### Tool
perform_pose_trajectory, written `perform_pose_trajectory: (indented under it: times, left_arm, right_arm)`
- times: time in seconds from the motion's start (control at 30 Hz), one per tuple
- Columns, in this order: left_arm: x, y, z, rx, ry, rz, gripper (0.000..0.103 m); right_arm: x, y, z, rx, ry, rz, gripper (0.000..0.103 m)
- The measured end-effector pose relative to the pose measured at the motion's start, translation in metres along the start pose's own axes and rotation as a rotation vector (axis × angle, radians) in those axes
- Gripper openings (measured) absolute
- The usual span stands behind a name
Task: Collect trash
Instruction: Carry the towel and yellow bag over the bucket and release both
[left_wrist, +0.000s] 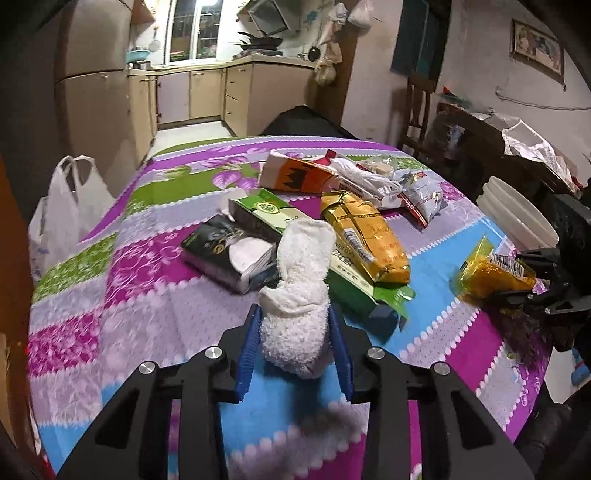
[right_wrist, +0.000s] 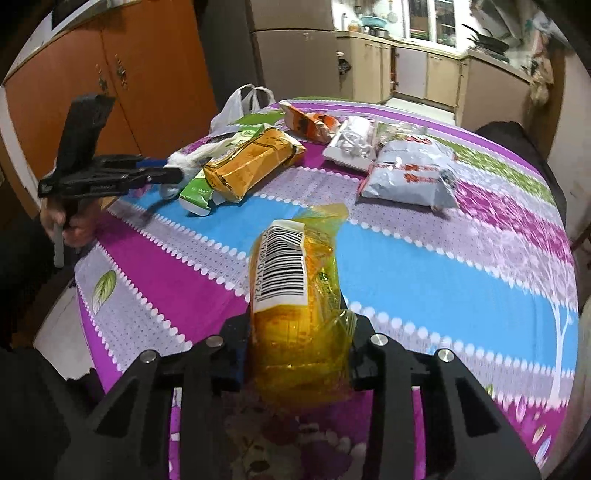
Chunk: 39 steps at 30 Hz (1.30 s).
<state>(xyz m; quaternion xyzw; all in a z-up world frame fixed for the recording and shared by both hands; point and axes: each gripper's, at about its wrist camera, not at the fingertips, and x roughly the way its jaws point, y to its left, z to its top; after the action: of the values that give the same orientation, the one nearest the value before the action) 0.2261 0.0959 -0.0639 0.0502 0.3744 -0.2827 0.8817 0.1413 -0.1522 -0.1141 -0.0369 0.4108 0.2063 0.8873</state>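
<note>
Looking along your left hand-held gripper (left_wrist: 295, 332), you see it closed on a white fluffy cloth (left_wrist: 299, 288), soft and light, held at its lower half above the counter (left_wrist: 110, 295) with its patterned cover; a white plastic bag (left_wrist: 70, 206) hangs at the far-left edge. Along your right hand-held gripper (right_wrist: 299, 354), a crinkly yellow wrapper (right_wrist: 295, 306) sits clamped low, light and slippery, with kitchen cabinets (right_wrist: 439, 70) beyond.

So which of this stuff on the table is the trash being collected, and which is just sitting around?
Part of the job:
- white tissue wad, gripped by the left hand-held gripper
- yellow wrapper, gripped by the right hand-held gripper
- gold packet, green carton, orange carton, likely trash
- white plastic bag, probably for the trash

Just lying about:
- patterned tablecloth
- kitchen cabinets
- framed picture
</note>
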Motion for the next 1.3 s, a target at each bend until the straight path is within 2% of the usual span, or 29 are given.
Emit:
perform_pose_trajectory:
  times: [0.13,0.33,0.43,0.63,0.97,1.3]
  left_arm:
    - [-0.029,-0.002,-0.002,-0.058,-0.052,0.022,0.037]
    - [-0.059,-0.016,0.016,-0.084,-0.102,0.113,0.037]
    - [-0.064,-0.03,0.033,-0.076,-0.117,0.146,0.037]
    - [-0.051,-0.076,0.076,-0.02,-0.127,0.131,0.037]
    - [-0.005,-0.195,0.148,0.157,-0.106,0.0,0.037]
    - [0.065,-0.324,0.223,0.284,-0.055,-0.145,0.037]
  right_arm:
    - [-0.008,-0.005,-0.003,0.089,-0.01,0.001,0.035]
    - [-0.029,-0.006,0.005,0.154,-0.02,0.01,0.035]
    - [-0.044,-0.006,0.013,0.167,-0.039,0.026,0.035]
    - [-0.075,-0.015,0.029,0.195,-0.081,0.015,0.035]
    - [-0.141,-0.073,0.037,0.309,-0.125,-0.11,0.035]
    - [-0.228,-0.172,0.019,0.486,-0.167,-0.313,0.035]
